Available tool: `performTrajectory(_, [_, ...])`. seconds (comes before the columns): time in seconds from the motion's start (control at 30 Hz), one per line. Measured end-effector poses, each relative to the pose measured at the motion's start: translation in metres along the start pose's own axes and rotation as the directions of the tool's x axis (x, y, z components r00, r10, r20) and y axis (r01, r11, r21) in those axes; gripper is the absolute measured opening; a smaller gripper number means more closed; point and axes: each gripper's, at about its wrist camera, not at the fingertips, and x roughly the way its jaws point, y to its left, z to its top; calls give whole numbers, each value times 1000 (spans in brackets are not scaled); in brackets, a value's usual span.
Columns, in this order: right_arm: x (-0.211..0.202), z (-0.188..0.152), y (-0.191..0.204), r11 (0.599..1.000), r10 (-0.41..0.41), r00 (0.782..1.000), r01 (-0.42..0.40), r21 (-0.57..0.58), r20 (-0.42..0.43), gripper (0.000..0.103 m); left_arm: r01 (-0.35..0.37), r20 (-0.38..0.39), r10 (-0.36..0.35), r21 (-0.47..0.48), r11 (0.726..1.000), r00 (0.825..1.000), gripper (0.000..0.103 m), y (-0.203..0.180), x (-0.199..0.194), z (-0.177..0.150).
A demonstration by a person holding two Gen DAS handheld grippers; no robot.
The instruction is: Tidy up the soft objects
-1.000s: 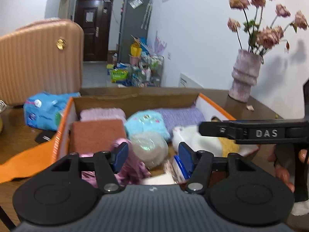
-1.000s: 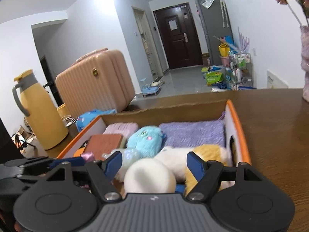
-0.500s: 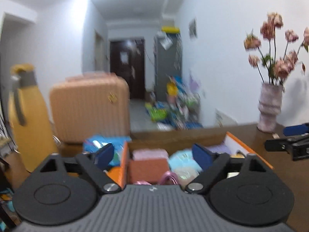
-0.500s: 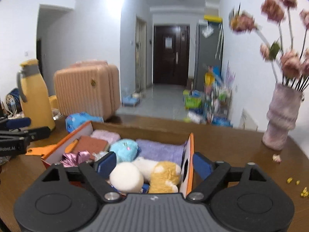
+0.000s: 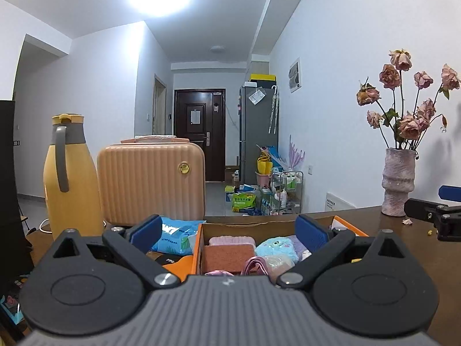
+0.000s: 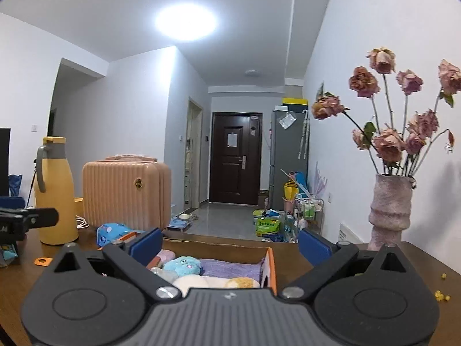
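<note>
An orange-rimmed cardboard box (image 5: 198, 245) (image 6: 269, 262) sits on the brown table and holds soft things: a pink towel (image 5: 232, 240), a rust sponge (image 5: 227, 258), a blue plush (image 5: 276, 249) (image 6: 183, 265), a purple cloth (image 6: 230, 268), a white plush (image 6: 190, 284) and a yellow plush (image 6: 242, 282). My left gripper (image 5: 227, 230) is open and empty, held back from the box. My right gripper (image 6: 227, 243) is open and empty, also behind the box.
A yellow thermos (image 5: 70, 178) (image 6: 53, 193) and a peach suitcase (image 5: 151, 181) (image 6: 124, 193) stand at the left. A blue packet (image 5: 175, 238) lies beside the box. A vase of dried roses (image 5: 399, 181) (image 6: 390, 207) stands at the right. Yellow crumbs (image 6: 440, 295) lie on the table.
Both grippers have opened wide, pulled back from the box and tilted up toward the room. The white plush has left the right gripper's jaws and lies in the box.
</note>
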Motion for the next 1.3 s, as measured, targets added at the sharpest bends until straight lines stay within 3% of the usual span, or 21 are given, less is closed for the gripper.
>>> performTrajectory(0.33, [-48, -2, 16, 1000, 14, 1000, -14, -10, -3, 101, 5, 15, -5, -13, 1000, 1000, 101, 2, -50, 0])
performTrajectory(0.87, [-219, -52, 76, 999, 37, 999, -37, -1, -23, 103, 51, 10, -51, -37, 998, 999, 103, 18, -225, -59])
performTrajectory(0.97, [-249, -63, 80, 1000, 11, 999, -11, 6, -44, 103, 52, 7, -51, -59, 997, 999, 103, 25, -254, -69])
performTrajectory(1.1, [-278, -79, 89, 999, -25, 997, 28, 41, -78, 103, 53, -54, -56, -43, 998, 997, 103, 29, -270, -82])
performTrajectory(1.3, [-279, -96, 97, 996, 29, 990, -16, 93, -141, 103, 43, -27, -43, -11, 999, 999, 103, 25, -276, -81])
